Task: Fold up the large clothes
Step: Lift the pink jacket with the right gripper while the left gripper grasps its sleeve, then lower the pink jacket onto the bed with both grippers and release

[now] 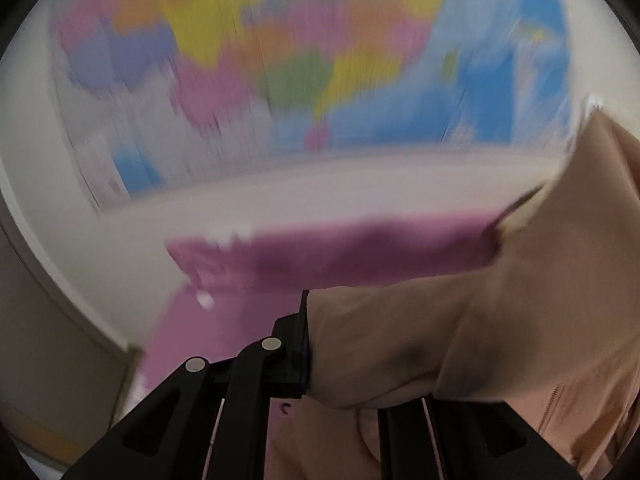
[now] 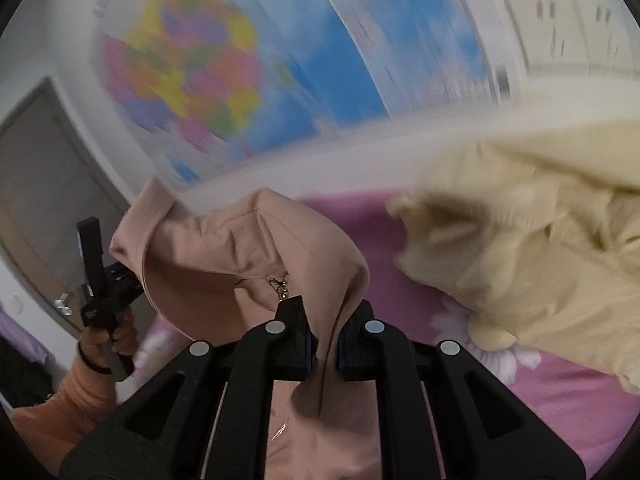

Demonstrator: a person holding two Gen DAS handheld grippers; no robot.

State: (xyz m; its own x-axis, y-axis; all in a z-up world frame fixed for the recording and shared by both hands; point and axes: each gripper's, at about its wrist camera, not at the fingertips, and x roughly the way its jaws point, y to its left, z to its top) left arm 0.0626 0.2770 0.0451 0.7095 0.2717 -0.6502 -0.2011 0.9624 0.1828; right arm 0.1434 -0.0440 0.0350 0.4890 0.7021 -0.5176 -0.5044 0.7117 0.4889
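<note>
Stage: early, no fold visible | thing: pale pink zip-front jacket of thin fabric [image 2: 248, 256] lifted off the pink floral bed [image 2: 560, 392], slack between claws | right claw [image 2: 322, 346] pinches its fabric near the zip | left claw [image 1: 360, 360] at 9 o'clock: fabric drapes over it, grip cannot be told | cream garment [image 2: 532, 264] heaped at 2 o'clock, unfolded | left: spread flat, then fold.

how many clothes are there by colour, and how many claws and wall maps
Pink-beige garment: 1, held up by both claws
Cream-yellow garment: 1, heaped on the purple floral bedsheet
Claws: 2, the left claw and the right claw
Wall maps: 2, a multicoloured one and a mostly blue one, both blurred
Total: 6
</note>
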